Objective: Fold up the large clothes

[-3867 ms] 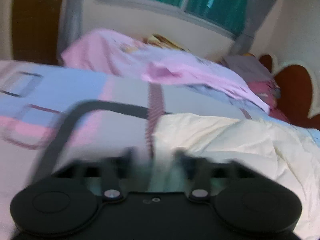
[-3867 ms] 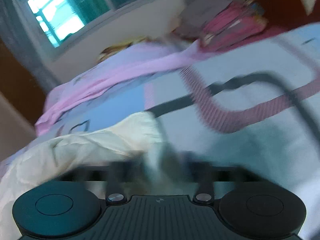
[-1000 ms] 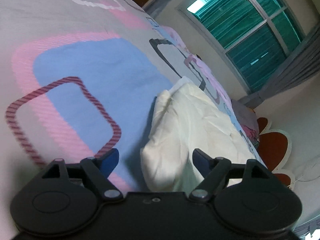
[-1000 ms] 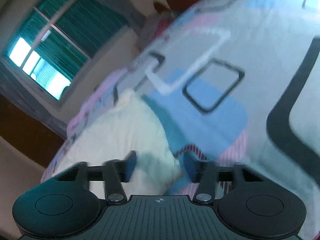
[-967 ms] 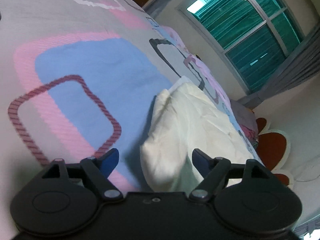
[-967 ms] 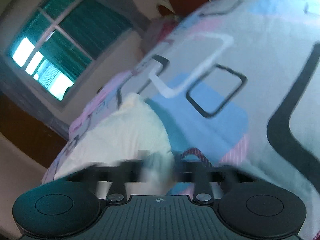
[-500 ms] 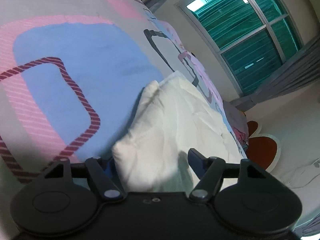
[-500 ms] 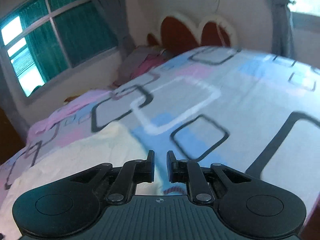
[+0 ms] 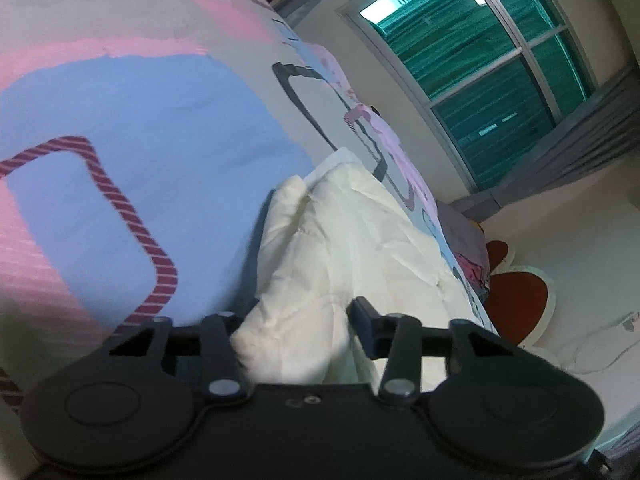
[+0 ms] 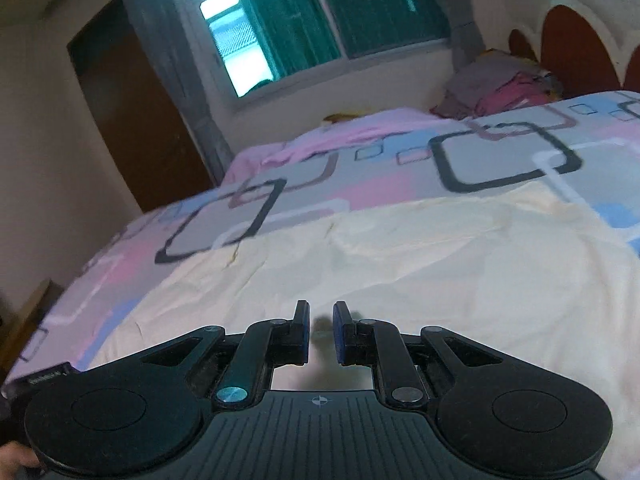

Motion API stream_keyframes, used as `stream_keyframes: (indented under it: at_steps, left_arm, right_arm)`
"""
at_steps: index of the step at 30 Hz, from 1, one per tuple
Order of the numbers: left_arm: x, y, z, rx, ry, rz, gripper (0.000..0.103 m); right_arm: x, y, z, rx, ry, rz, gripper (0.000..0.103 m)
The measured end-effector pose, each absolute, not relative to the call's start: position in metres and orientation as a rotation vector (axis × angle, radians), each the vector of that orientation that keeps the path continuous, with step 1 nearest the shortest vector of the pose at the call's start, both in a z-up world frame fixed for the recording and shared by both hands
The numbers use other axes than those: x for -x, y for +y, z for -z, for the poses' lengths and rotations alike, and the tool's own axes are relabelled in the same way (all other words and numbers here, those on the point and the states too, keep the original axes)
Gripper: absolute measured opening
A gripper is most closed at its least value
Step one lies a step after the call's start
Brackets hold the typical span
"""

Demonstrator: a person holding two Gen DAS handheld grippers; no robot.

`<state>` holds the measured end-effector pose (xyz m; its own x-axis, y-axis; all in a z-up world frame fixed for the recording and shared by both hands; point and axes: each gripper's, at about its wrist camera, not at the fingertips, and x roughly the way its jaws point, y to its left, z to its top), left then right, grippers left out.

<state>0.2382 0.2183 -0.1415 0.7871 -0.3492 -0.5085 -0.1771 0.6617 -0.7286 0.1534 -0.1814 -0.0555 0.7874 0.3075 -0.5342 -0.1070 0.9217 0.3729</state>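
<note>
The left gripper (image 9: 294,322), earlier wide, is closing around the cream garment's (image 9: 360,248) corner; the right gripper (image 10: 321,330), now nearly closed and empty, has swung over it.

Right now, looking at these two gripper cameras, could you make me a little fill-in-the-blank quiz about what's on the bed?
1. The large garment spread on the bed is ____ in colour.
2. The folded corner of that garment sits between the fingers of the ____ gripper, whose jaws are closing.
3. The right gripper has ____ between its nearly closed fingers.
4. The bedsheet is printed with rounded ____.

Missing words: cream; left; nothing; squares
</note>
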Motion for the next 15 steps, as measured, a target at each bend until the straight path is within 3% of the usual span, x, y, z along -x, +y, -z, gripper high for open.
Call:
stream_keyframes:
  at_steps: [1,4,8,15]
  left_arm:
    - [-0.238,0.217,0.140,0.844,0.668,0.118,0.029]
    - [-0.234,0.211,0.127,0.784,0.614,0.153,0.022]
    - [-0.231,0.203,0.114,0.729,0.576,0.184,0.021]
    - [-0.231,0.200,0.103,0.675,0.598,0.200,0.021]
  right_arm:
    - [-0.165,-0.179,0.066,-0.299,0.678,-0.209,0.013]
    - [-0.175,-0.178,0.095,-0.292,0.731,-0.179,0.007]
    - [-0.177,-0.185,0.107,-0.296,0.750,-0.176,0.004]
    - [-0.154,-0.194,0.076,-0.414,0.719,-0.195,0.004]
